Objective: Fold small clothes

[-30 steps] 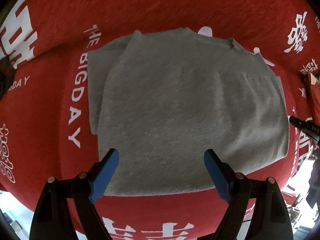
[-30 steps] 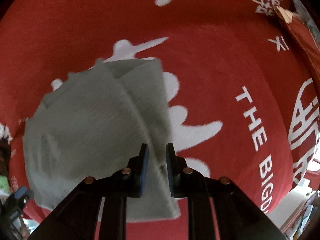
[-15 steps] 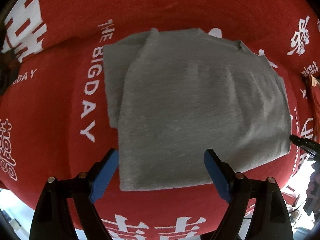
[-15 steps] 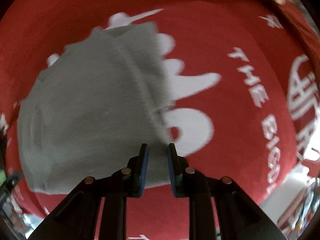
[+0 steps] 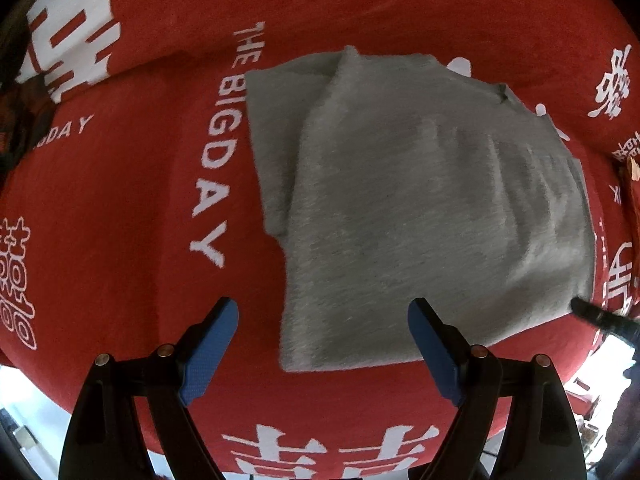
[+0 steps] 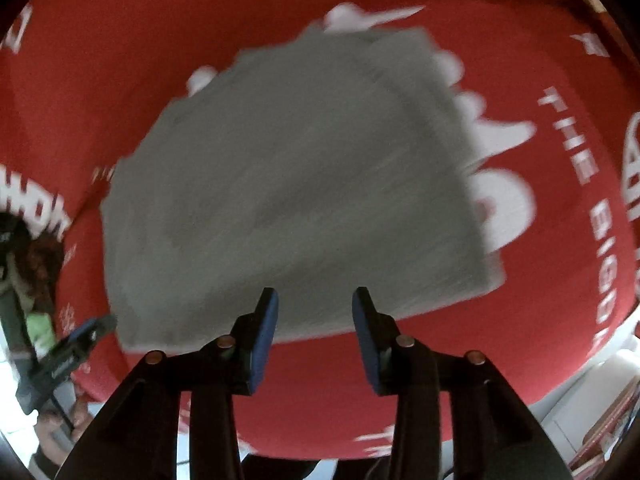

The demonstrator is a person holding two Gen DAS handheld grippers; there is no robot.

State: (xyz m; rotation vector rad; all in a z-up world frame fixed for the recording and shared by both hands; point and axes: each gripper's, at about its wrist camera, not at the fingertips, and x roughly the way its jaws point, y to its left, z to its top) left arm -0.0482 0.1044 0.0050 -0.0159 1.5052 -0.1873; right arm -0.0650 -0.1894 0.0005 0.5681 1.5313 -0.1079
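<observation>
Grey fuzzy knit garment, folded into a rough rectangle, flat on red cloth with white lettering, one layer sticking out along its left edge in left wrist view. Left gripper above near edge, blue-padded jaws wide apart, nothing between. Right gripper over the near hem, jaws opening, empty, cloth below not pinched; view blurred. Likely just after a fold release, between folds. Next probably calls for pinching one edge with both grippers and carrying it across, or tidying the offset layer.
</observation>
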